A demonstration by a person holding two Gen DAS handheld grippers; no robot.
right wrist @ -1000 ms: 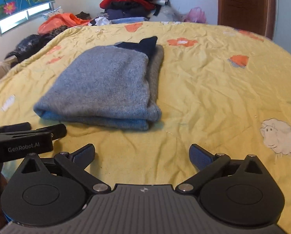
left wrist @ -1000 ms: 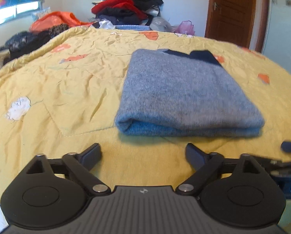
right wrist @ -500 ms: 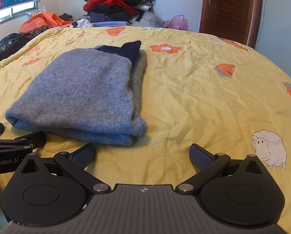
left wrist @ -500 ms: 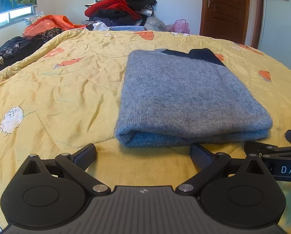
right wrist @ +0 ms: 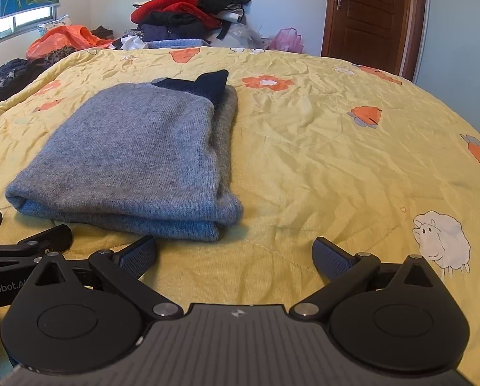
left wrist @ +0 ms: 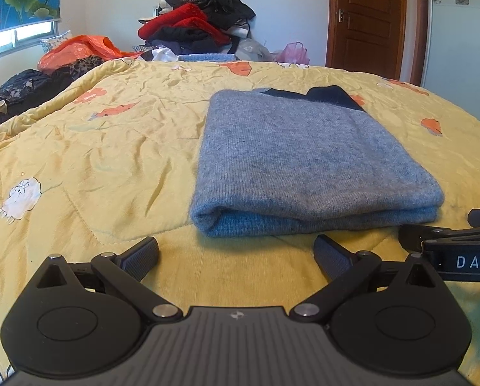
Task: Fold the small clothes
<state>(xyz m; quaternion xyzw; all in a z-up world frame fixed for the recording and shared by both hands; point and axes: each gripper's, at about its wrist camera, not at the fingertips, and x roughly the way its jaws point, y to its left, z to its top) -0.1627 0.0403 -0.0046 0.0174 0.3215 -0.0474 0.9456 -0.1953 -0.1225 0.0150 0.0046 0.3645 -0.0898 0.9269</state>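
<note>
One folded grey sweater (left wrist: 307,164) lies flat on the yellow quilt (left wrist: 111,148) of the bed, a dark navy part (left wrist: 323,95) showing at its far end. Everything else is placed here against that sweater. The left gripper (left wrist: 236,254) sits just short of its near folded edge, jaws spread wide with nothing between them but quilt. The right gripper (right wrist: 235,254) sits short of the sweater's near right corner, jaws likewise spread and empty; the corner lies just beyond its left finger (right wrist: 140,254). In the left wrist view the right gripper's black fingers reach in from the right edge, close to the sweater's near right corner. In the right wrist view the left gripper's fingers (right wrist: 43,238) show at the left edge, just before the sweater's near left corner.

Between the jaws and the sweater only bare quilt shows. A printed white sheep (right wrist: 442,241) marks the quilt to the right of the sweater, another sheep (left wrist: 21,197) to its left, and orange flowers (right wrist: 267,82) lie beyond its far right. Behind the sweater, past the bed's far edge, stands a heap of red and black clothes (left wrist: 194,22); an orange bag (left wrist: 75,50) lies far left of it, and a brown door (left wrist: 368,19) stands far right.
</note>
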